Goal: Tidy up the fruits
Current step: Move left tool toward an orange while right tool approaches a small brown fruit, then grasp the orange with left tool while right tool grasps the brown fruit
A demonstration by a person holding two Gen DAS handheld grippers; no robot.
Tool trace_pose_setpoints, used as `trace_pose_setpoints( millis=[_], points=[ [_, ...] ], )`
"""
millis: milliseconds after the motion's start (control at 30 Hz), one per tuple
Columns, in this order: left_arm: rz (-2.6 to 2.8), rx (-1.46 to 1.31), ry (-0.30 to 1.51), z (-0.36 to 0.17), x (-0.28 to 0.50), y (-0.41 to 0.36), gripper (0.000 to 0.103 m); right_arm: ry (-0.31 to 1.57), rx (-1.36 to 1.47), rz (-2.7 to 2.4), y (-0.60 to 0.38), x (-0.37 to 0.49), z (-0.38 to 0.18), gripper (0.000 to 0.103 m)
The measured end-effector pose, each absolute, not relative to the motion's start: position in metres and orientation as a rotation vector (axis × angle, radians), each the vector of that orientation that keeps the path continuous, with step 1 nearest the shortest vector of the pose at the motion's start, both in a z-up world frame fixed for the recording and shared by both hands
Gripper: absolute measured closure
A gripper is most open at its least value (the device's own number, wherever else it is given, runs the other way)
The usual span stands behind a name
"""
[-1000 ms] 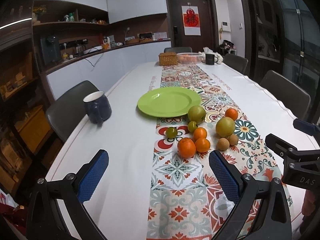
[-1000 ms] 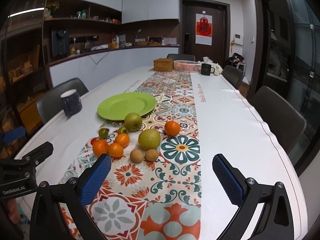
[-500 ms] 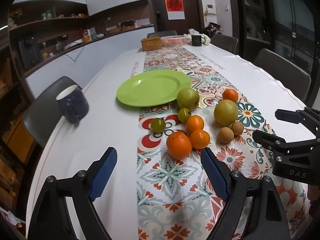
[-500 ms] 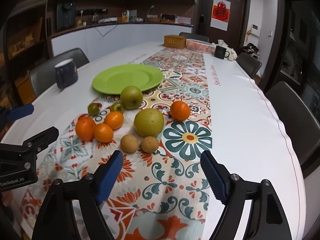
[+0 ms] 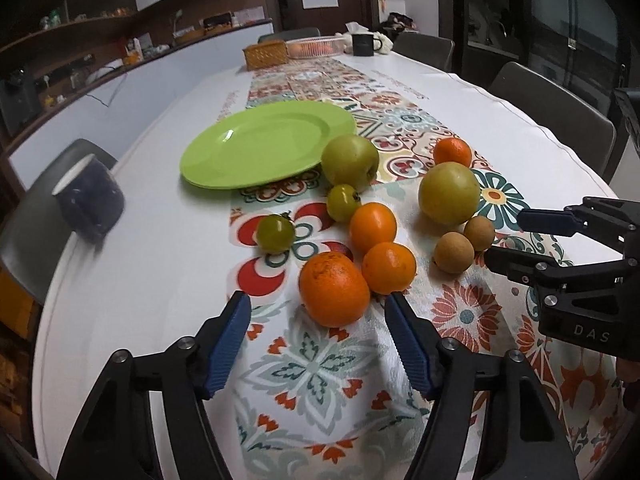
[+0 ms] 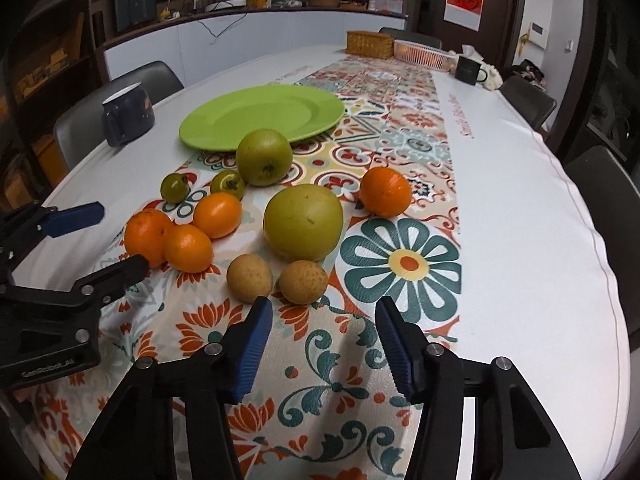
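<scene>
Left hand-held gripper (image 5: 318,316): jaws spread, I have them lined up on the nearest orange (image 5: 334,289). Right hand-held gripper (image 6: 323,318): jaws spread before two small brown fruits (image 6: 303,282). Green plate (image 5: 264,143) — bare, likely the destination. Fruits loose on patterned runner (image 6: 400,264); white worktop (image 6: 520,208), meeting room.

Green plate (image 5: 256,148), orange fruit (image 5: 334,289), floral red-teal runner (image 5: 316,364), blue-padded tongs (image 5: 318,312).
</scene>
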State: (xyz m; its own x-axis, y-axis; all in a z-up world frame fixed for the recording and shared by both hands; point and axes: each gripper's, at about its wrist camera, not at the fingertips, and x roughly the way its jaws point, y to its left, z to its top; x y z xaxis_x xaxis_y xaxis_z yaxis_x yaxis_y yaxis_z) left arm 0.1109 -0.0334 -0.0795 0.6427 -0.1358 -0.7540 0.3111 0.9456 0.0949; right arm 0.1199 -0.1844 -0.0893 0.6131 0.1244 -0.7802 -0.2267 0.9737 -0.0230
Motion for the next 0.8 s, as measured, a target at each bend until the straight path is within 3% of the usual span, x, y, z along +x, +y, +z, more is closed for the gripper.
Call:
trace_pose_setpoints(
  millis=[333,467,633,800],
  points=[
    [-0.271,0.2,0.86,-0.084,0.127,-0.033,0.049,0.9,-0.11,0.237,-0.183,0.136,-0.094,0.058],
    [-0.286,0.19,0.875,-0.086,0.131,-0.034,0.061,0.903,-0.111,0.255,-0.181,0.139,-0.094,0.065],
    [-0.284,0.176,0.881,-0.086,0.133,-0.034,0.062,0.907,-0.095,0.274,-0.18,0.142,-0.096,0.073],
    [-0.272,0.177,0.881,-0.084,0.13,-0.033,0.063,0.905,-0.088,0.273,-0.18,0.14,-0.095,0.073]
  ],
)
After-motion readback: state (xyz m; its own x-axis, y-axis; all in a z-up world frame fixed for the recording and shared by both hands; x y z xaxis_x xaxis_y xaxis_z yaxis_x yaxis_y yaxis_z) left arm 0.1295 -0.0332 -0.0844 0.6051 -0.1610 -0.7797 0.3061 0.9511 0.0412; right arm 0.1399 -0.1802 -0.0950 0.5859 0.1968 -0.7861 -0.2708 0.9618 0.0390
